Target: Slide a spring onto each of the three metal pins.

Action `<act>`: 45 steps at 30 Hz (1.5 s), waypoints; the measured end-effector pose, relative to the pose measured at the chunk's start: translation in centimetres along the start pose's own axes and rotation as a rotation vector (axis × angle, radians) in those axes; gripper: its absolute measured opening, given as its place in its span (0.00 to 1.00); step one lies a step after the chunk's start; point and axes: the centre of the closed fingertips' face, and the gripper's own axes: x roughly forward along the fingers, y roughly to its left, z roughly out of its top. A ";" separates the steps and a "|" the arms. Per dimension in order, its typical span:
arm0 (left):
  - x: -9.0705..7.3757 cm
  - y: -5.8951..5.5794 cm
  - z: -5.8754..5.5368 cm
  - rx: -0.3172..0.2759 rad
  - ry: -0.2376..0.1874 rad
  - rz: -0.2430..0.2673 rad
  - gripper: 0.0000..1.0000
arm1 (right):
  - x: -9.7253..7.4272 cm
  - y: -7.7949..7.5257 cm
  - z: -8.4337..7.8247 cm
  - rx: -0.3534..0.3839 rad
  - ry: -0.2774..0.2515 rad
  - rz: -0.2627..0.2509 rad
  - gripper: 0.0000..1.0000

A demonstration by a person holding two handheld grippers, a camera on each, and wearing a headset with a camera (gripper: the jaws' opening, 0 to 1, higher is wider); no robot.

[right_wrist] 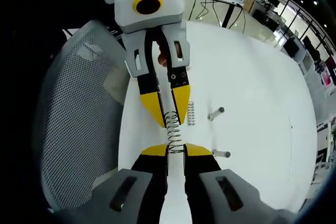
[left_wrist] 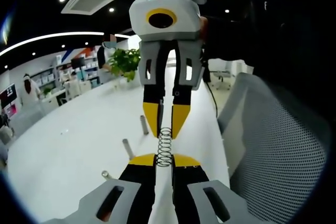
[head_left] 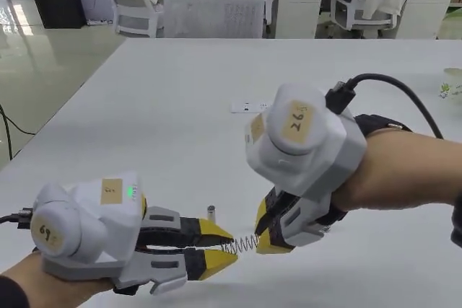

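Observation:
A metal spring (head_left: 243, 244) hangs stretched between my two grippers just above the white table (head_left: 180, 91). My left gripper (head_left: 231, 247) is shut on one end of it, and my right gripper (head_left: 264, 240) is shut on the other. In the left gripper view, the spring (left_wrist: 165, 145) runs from my left gripper (left_wrist: 164, 160) up to the right gripper (left_wrist: 166, 128), with three metal pins (left_wrist: 127, 148) standing to the left. In the right gripper view, the spring (right_wrist: 173, 132) leaves my right gripper (right_wrist: 175, 151), a second spring (right_wrist: 191, 113) lies on the table, and pins (right_wrist: 216, 113) stand nearby.
A mesh-backed chair (right_wrist: 79, 119) stands at the table's near edge. A small white label (head_left: 249, 107) lies mid-table. One pin (head_left: 211, 212) stands just behind the grippers. Office chairs (head_left: 133, 5) and desks line the far side.

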 end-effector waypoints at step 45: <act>0.0 -0.3 0.4 0.007 -0.016 -0.006 0.02 | -0.6 0.4 2.2 -0.001 -0.091 0.009 0.09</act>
